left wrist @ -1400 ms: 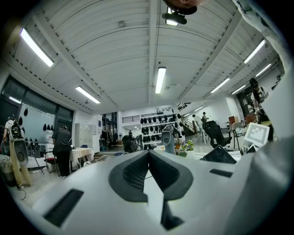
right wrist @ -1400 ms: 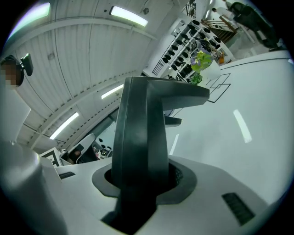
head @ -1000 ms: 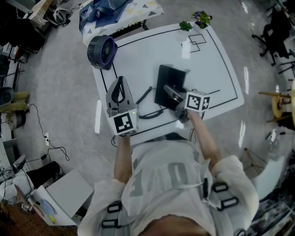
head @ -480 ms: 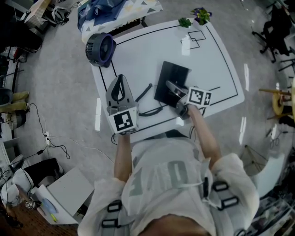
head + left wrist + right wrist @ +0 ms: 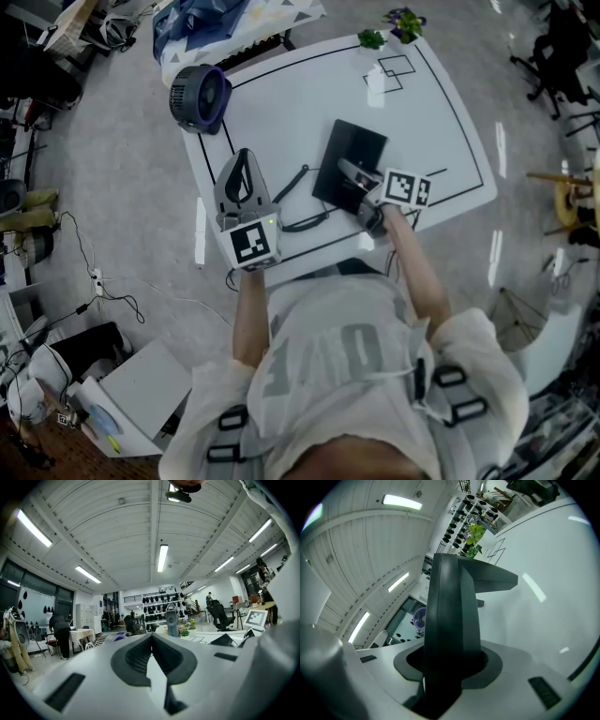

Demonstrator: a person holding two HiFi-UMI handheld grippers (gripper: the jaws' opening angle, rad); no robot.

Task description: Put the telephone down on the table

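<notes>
R gripper (image 5: pixel 364 190) clamped on dark handset (image 5: pixel 451 620), at black phone base's (image 5: pixel 349 159) near edge, mid-table (image 5: pixel 281 103). L gripper (image 5: pixel 243 161) jaws together, empty, by near-left edge. Fan (image 5: pixel 199 98) at far-left corner, plants (image 5: pixel 394 26) at far edge; open white top right of base to border line (image 5: pixel 464 131)

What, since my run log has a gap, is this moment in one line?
left gripper: shut, empty | right gripper: shut on handset | handset: held over base
</notes>
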